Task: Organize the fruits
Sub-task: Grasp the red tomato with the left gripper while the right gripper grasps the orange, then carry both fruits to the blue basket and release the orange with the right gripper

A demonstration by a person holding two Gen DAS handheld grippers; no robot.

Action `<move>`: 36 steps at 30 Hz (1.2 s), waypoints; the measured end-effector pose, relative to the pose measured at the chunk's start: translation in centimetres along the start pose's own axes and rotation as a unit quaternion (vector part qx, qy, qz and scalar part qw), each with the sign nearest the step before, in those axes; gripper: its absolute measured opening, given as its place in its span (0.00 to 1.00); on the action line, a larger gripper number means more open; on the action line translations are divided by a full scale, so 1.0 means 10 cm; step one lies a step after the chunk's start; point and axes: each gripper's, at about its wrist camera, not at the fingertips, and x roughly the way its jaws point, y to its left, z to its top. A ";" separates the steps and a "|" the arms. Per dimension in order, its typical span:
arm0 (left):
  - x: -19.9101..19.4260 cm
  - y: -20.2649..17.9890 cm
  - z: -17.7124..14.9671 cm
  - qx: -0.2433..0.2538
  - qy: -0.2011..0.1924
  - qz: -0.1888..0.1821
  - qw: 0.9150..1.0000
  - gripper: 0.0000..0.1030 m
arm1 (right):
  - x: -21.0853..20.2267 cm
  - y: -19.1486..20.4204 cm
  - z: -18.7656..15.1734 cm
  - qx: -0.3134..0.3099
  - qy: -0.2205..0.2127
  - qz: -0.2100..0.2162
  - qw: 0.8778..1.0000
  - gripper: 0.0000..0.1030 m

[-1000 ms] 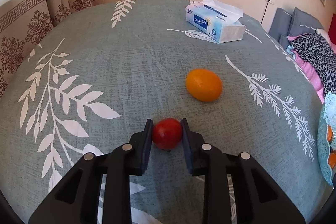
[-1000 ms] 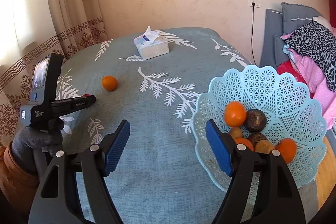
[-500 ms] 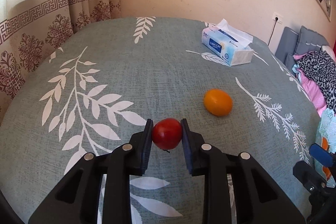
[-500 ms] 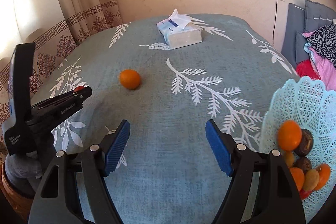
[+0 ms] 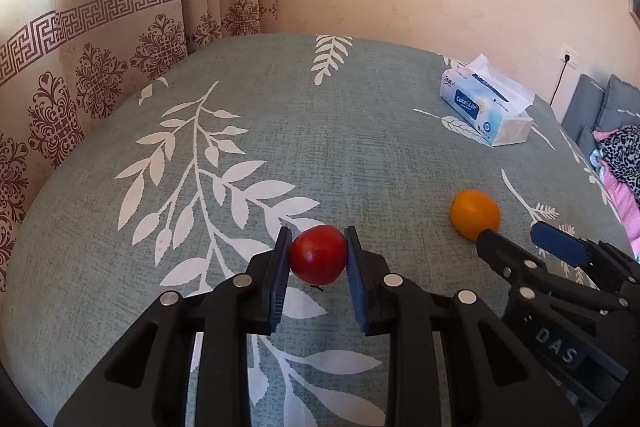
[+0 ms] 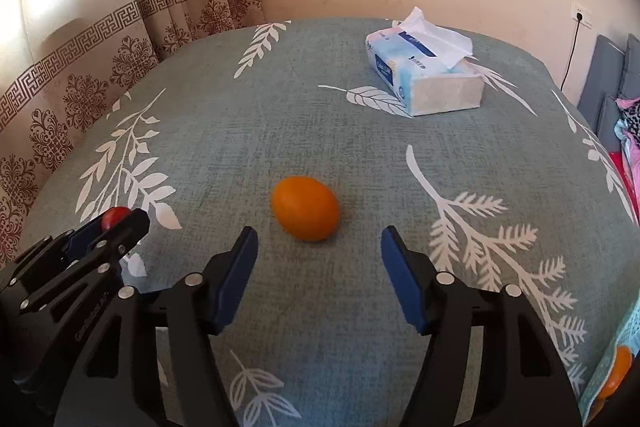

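A small red fruit [image 5: 318,255] is clamped between the pads of my left gripper [image 5: 318,245], held just above the green leaf-print cloth [image 5: 320,131]. From the right wrist view the same left gripper [image 6: 120,223] shows at the left with the red fruit [image 6: 114,215] peeking out. An orange fruit [image 6: 306,207] lies on the cloth just ahead of my right gripper [image 6: 318,241], whose jaws are closing, with nothing between them and the fruit just beyond the tips. In the left wrist view the orange fruit [image 5: 475,214] sits at the tips of the right gripper [image 5: 520,241].
A tissue box [image 6: 426,75] stands at the far right of the table. The light-blue basket's rim [image 6: 608,367], with orange fruit inside, shows at the lower right corner. Patterned curtains [image 5: 100,75] hang along the left. Cushions and clothes [image 5: 616,155] lie to the right.
My right gripper swung left from the basket to just behind the orange fruit, and its jaws narrowed. My left gripper drifted a little with the red fruit still held.
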 end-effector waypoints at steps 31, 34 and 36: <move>-0.10 -0.06 -0.02 -0.001 -0.014 -0.032 0.999 0.26 | -0.21 0.02 -0.13 -0.025 -0.010 -0.088 0.996 0.42; -0.13 -0.10 -0.03 0.004 -0.017 -0.039 0.999 0.26 | -0.34 -0.01 -0.18 -0.024 -0.017 -0.092 0.995 0.42; -0.16 -0.13 -0.04 0.007 -0.019 -0.046 0.999 0.26 | -0.42 -0.01 -0.21 -0.025 -0.022 -0.095 0.995 0.42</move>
